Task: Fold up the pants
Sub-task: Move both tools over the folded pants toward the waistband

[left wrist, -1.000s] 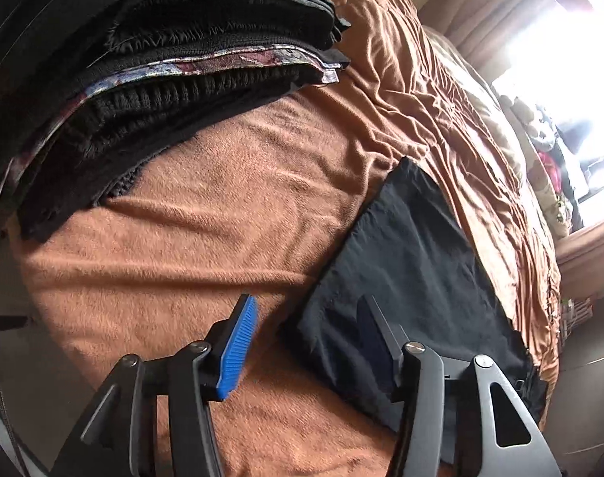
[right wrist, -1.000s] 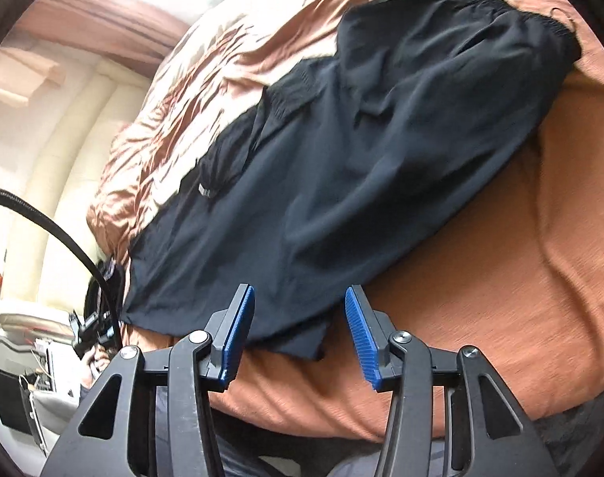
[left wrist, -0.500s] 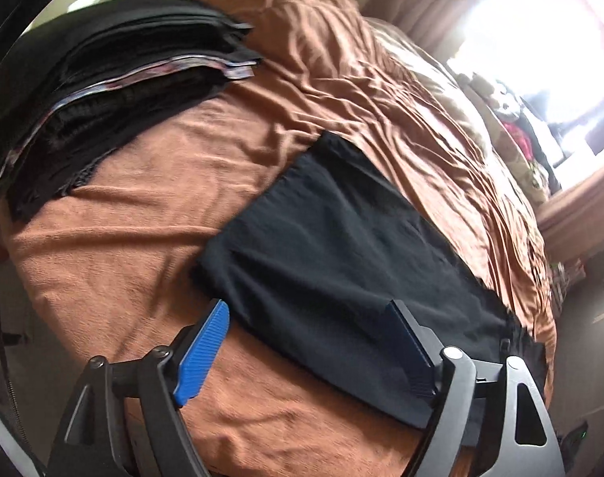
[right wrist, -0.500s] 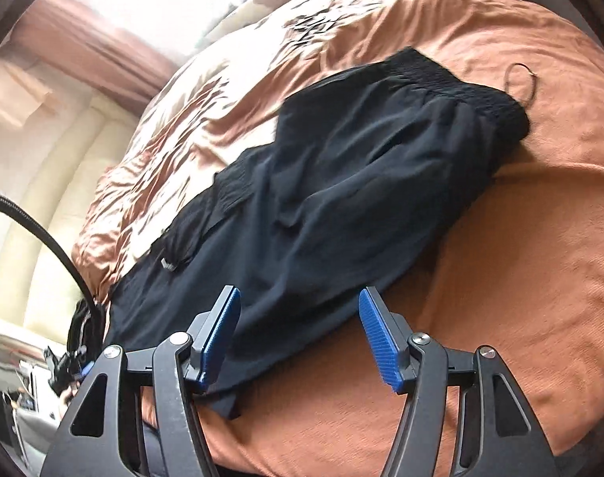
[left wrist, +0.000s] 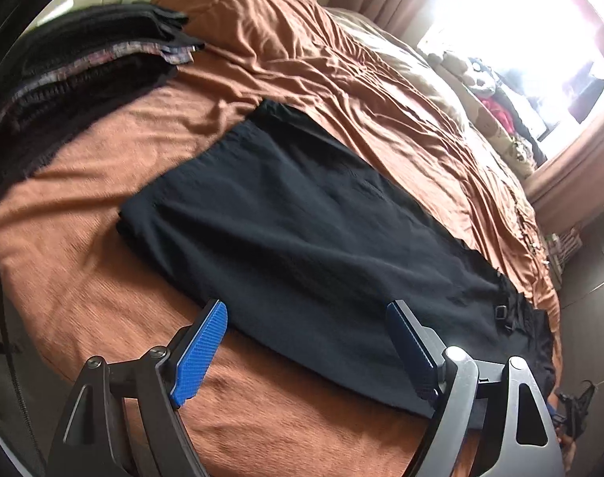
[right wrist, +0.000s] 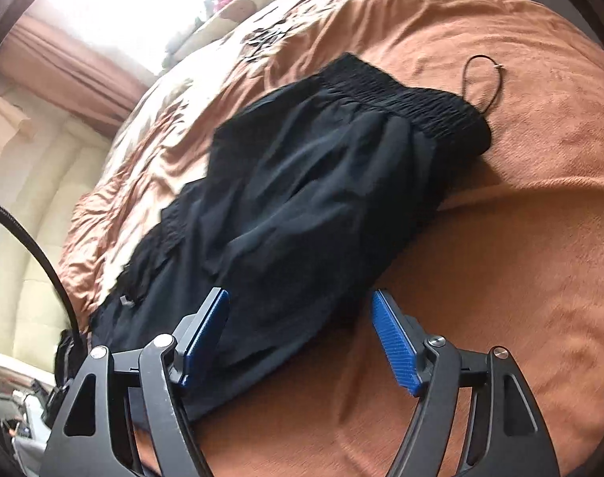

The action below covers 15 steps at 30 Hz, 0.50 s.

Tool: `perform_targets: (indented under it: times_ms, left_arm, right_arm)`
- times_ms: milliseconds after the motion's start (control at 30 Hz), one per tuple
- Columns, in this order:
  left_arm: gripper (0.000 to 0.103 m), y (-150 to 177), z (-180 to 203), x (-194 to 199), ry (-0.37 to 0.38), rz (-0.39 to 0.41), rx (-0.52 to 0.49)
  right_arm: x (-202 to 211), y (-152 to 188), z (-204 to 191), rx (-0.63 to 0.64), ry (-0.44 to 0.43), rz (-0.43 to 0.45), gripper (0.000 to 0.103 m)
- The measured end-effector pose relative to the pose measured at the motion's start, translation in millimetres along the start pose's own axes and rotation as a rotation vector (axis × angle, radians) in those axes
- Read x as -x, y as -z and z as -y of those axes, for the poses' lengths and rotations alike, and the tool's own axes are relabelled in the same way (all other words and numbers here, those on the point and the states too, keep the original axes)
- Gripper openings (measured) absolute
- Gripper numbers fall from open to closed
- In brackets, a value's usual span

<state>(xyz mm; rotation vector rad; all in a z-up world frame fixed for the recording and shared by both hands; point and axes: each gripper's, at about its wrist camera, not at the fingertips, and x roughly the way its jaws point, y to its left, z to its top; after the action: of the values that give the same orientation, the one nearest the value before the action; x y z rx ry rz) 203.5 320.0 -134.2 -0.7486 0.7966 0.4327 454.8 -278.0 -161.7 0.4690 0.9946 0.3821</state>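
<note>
Tilting down over black pants (left wrist: 302, 238), left hand-held gripper (left wrist: 306, 342) wide, empty, right hand-held gripper (right wrist: 300, 338) opening, empty

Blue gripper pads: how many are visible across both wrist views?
4. Left gripper: one blue pad at lower left, one at lower right. Right gripper: one pad over the black pants, one over the orange bedspread.

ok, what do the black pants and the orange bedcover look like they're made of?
Black pants: thin woven fabric, probably a light synthetic, matte with a faint sheen; soft shallow creases and a gathered, elastic-looking waistband suggest it. Orange bedcover: looks like fleece or brushed knit, matte; fuzzy nap near the camera, loose wrinkles further up. Neither is certain from look alone.
</note>
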Motion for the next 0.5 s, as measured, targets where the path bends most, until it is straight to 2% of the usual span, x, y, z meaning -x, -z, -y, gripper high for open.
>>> perform_targets:
  times_ms: [167,467,500]
  left_arm:
    - [0.084,4.6,-1.0,-10.5,-0.002,-0.027,-0.003]
    - [0.084,9.8,-5.3,-24.9,0.019,-0.070,-0.005]
    - [0.084,10.3,-5.9,-25.7,0.019,-0.073,-0.004]
  right_arm:
    - [-2.8,-3.3,10.1,-0.046,0.019,0.019,0.072]
    - [-1.9,-14.7,26.9,-0.180,-0.019,0.088,0.072]
    - [-1.2,-16.3,28.4,-0.192,-0.021,0.096,0.070]
